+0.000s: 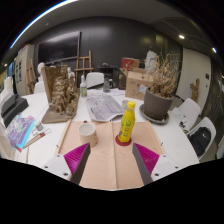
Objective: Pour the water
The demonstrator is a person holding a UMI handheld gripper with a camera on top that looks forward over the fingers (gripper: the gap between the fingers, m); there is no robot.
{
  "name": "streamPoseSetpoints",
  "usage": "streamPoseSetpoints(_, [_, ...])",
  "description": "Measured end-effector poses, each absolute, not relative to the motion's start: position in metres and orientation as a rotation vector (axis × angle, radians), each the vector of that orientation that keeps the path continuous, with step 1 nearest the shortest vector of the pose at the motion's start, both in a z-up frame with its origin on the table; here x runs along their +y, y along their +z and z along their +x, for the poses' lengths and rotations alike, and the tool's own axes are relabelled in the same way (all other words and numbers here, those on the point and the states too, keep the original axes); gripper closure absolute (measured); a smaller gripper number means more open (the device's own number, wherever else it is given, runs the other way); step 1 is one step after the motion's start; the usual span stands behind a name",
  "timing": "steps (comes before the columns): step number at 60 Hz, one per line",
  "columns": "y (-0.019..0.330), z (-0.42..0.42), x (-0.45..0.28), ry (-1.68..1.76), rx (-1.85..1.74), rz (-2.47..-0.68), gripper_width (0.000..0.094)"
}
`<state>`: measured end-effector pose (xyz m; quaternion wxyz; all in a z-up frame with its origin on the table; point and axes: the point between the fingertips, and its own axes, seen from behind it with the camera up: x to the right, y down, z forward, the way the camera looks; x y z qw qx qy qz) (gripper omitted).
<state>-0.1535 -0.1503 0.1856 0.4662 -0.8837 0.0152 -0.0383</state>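
Observation:
A yellow bottle [128, 120] stands upright on a small red coaster [123, 141] on a tan mat [110, 155], just ahead of my right finger. A pale paper cup [88, 134] stands on the mat to the bottle's left, ahead of my left finger. My gripper [111, 157] is open and empty, its pink pads [76, 156] spread wide over the mat. Nothing stands between the fingers.
The white table [180, 150] holds a potted dried plant [157, 100] behind the bottle at the right, a metal basket [105, 106] behind the cup, and a wooden rack [62, 92] at the left. White chairs [203, 132] stand at the right side.

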Motion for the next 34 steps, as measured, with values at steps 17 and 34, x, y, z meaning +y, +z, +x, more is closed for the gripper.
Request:
streamPoseSetpoints(17, [0.212,-0.203,-0.218,-0.117,-0.01,-2.187,0.0076])
streamPoseSetpoints(34, [0.214,-0.213,-0.218,-0.094,0.004,-2.189,0.0078])
